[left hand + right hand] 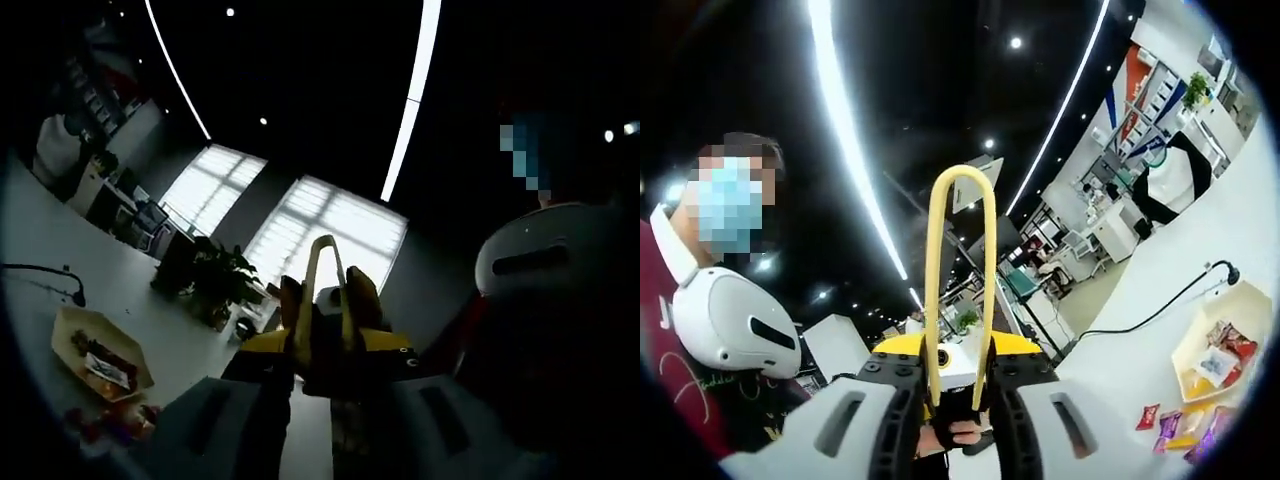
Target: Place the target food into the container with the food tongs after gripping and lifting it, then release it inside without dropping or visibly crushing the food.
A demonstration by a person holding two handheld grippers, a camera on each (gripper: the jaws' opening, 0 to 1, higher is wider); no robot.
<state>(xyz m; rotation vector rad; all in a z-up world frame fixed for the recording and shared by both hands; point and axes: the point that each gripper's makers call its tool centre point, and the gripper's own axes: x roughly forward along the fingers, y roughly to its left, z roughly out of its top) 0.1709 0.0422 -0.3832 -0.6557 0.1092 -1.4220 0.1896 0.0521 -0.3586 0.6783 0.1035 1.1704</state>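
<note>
A yellow pair of food tongs (326, 262) rises between my left gripper's (322, 352) jaws, its looped end pointing up and away; the jaws are shut on its arms. My right gripper (958, 388) is likewise shut on yellow tongs (959, 190), which stand up as a tall narrow loop. The container, a pale paper tray (72, 335), lies on the white table at lower left and holds wrapped snacks (103, 368). That tray (1200, 345) also sits at the right edge. Both grippers are lifted well away from it.
Loose red and purple snack packets (112, 422) (1178, 425) lie on the table beside the tray. A black cable (60, 280) (1175, 300) runs across the white table (150, 310). A potted plant (215, 275) stands behind. A person wearing a white headset (735, 320) (550, 255) is close by.
</note>
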